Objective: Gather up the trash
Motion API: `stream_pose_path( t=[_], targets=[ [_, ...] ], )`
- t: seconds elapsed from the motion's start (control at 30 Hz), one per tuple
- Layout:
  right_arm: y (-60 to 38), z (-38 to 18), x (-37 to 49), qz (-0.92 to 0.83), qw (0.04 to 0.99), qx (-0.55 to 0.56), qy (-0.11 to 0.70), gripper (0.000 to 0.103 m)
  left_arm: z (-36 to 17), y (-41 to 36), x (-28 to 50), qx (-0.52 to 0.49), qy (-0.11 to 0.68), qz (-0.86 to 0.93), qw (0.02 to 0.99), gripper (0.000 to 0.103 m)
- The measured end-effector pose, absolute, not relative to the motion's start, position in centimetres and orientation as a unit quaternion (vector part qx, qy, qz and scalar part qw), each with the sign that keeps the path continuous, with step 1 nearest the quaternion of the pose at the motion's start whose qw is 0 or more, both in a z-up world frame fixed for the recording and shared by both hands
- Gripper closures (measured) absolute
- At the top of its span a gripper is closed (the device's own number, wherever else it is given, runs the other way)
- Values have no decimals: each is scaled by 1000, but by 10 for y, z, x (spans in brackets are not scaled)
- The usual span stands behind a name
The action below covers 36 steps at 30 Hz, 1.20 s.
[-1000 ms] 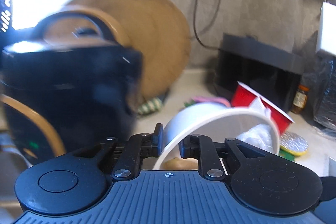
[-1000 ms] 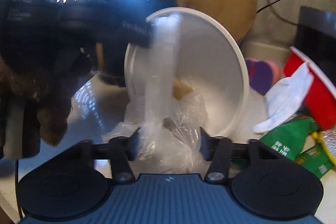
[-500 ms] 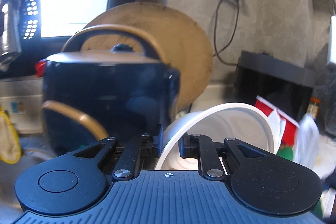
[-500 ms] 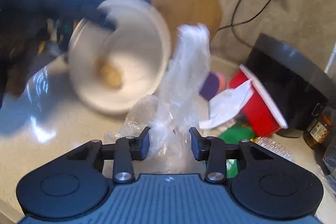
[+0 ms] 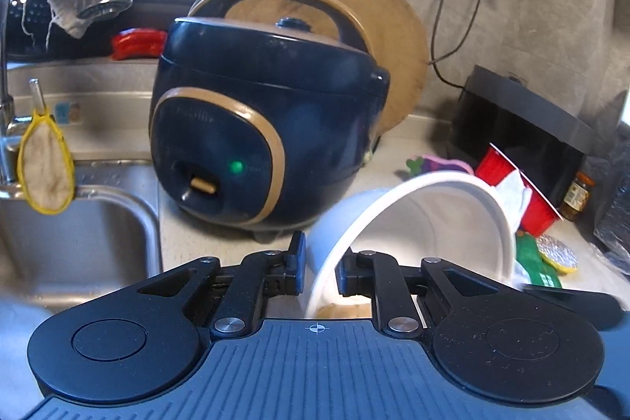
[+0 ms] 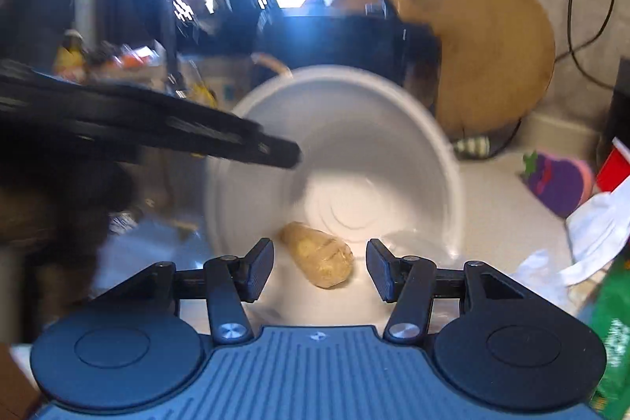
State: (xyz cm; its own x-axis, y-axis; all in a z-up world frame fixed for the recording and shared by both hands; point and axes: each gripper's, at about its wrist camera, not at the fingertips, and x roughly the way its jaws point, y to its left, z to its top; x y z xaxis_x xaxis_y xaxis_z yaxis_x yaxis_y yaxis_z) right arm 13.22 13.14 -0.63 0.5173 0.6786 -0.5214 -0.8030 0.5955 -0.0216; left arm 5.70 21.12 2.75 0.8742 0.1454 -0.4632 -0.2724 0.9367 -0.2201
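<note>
Gripping bowl (image 5: 413, 219) rim in left tongs (image 5: 319, 270) | jaws opening

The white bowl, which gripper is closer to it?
Left. The left gripper has the white bowl rim between its opening jaws; the right gripper is apart, facing its mouth.

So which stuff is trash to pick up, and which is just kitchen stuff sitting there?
Trash job:
- white bowl, its rim in the left gripper
- food scrap inside
- red cup
- white napkin
- green wrapper

Just sitting there:
- rice cooker
- wooden board
- sink
- jar
</note>
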Motion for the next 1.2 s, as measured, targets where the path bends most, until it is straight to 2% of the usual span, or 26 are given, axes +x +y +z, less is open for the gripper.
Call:
stream_pose_path(
  t=[0.13,0.2,0.27,0.33,0.47,0.5,0.53,0.83,1.1,1.17,1.2],
  targets=[
    [155,-21,138,408,865,-161,243,50,27,209,52,-136,228,113,958,77],
    [161,-23,139,407,864,-166,245,60,26,209,51,-134,225,119,958,78],
    [164,-22,138,408,862,-173,244,63,25,211,48,-137,218,125,958,79],
    [162,-21,128,413,859,-188,236,74,25,215,49,-141,213,132,958,83],
    [150,-13,112,424,858,-190,221,83,23,220,51,-143,205,142,958,85],
    [146,-10,108,424,859,-191,215,95,23,220,51,-141,201,146,958,86],
    [141,-7,103,423,860,-192,210,103,23,220,51,-140,199,149,958,86],
    [111,3,92,422,866,-174,203,102,31,212,45,-139,170,148,964,87],
    [82,-4,106,392,884,-111,230,100,35,183,44,-61,146,133,978,87],
    [76,1,107,403,884,-87,222,98,36,181,45,-62,148,126,979,87],
    [76,4,107,411,881,-80,220,90,36,180,46,-64,150,123,979,87]
  ],
)
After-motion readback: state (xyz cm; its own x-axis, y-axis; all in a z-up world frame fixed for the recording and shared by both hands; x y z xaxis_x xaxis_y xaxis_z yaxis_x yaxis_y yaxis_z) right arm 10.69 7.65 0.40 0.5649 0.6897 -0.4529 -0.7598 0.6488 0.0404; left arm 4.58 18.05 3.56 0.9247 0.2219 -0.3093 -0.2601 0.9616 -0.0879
